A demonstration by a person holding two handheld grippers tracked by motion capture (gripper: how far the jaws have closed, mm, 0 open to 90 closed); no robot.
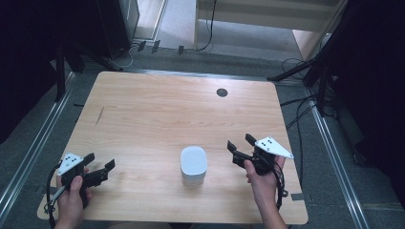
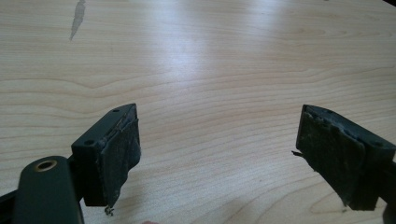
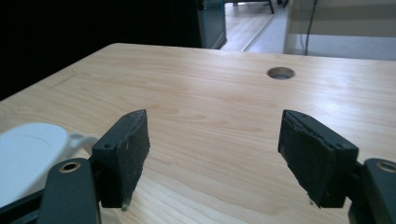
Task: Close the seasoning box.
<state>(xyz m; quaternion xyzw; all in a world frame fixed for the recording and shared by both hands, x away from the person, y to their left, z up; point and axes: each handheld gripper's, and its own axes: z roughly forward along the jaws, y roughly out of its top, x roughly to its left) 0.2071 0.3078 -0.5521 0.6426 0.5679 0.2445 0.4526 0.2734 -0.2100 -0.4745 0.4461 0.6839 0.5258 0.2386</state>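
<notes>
A white rounded box stands near the middle front of the wooden table. My left gripper hovers at the front left, held by a hand, its jaws open and apart with nothing between them. In the left gripper view the left gripper looks over bare wood. My right gripper is to the right of the box, also open and empty. In the right gripper view the right gripper has the white box at its far left, outside its jaws.
A round cable hole sits near the table's far edge, also seen as the hole in the right gripper view. A dark streak marks the wood at left. Cables and dark stands surround the table on grey floor.
</notes>
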